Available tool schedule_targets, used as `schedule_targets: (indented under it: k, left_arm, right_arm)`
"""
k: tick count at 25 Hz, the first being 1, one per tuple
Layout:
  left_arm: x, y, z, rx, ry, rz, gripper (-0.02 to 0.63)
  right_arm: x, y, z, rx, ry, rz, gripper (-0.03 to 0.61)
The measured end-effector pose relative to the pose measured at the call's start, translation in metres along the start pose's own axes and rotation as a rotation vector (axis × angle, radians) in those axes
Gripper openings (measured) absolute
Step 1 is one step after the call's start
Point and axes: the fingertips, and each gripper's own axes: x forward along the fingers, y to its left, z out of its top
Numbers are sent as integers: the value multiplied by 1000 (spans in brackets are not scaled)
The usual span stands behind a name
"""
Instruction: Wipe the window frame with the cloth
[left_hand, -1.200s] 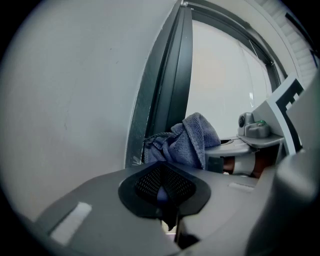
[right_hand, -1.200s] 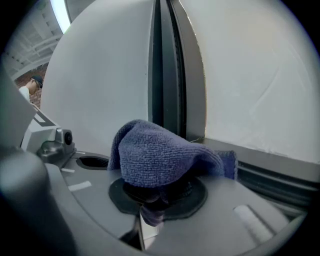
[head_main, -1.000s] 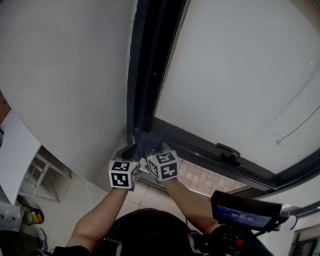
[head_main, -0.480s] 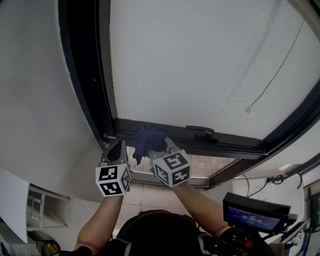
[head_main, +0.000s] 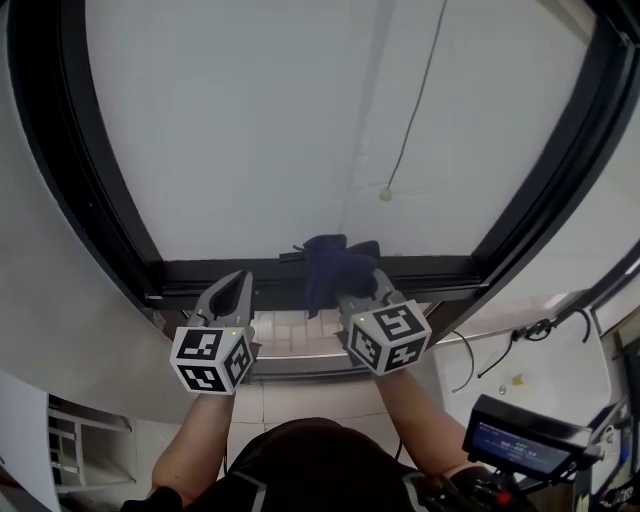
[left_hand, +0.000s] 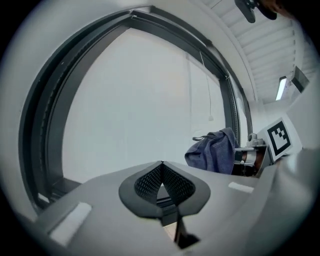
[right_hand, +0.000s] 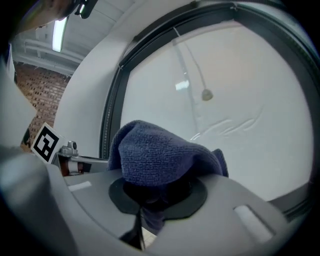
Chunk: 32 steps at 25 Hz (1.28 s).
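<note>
- the right gripper (head_main: 352, 292) has its jaws clamped on a bunched dark blue terry cloth (head_main: 335, 265), and the wad spills forward over the jaw tips.
- that cloth lies against the bottom rail of the dark grey metal window frame (head_main: 215, 272), about mid-span.
- the left gripper (head_main: 233, 283) has its jaws pressed together with nothing between them. it sits near the same rail toward the lower-left corner, and i cannot tell whether it touches.
- step in hand, by my reading: wiping along the bottom rail.
- the next move calls for a steady sideways drag with pressure into the rail and a firm enough pinch that the cloth does not slide out.
</note>
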Motion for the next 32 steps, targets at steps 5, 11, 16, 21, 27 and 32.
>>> schedule_targets:
  k: [5, 11, 16, 21, 27, 32]
  left_arm:
    - [22, -39, 13, 13, -8, -68, -9]
    - [25, -102, 44, 112, -19, -109, -9]
    - [29, -140, 41, 119, -22, -77, -9]
    - [24, -159, 25, 99, 7, -67, -8]
    - [-1, -143, 20, 121, 20, -81, -8]
    - [-16, -130, 22, 128, 10, -108, -8]
  right_arm:
    - [-45, -50, 12, -10, -17, -32, 49]
    - [-108, -105, 24, 13, -28, -93, 49]
    - [-148, -129, 25, -17, -25, -83, 49]
    - [-164, -136, 15, 2, -13, -56, 49]
    - [-169, -110, 2, -8, -6, -81, 44]
    - [-167, -89, 7, 10, -18, -103, 44]
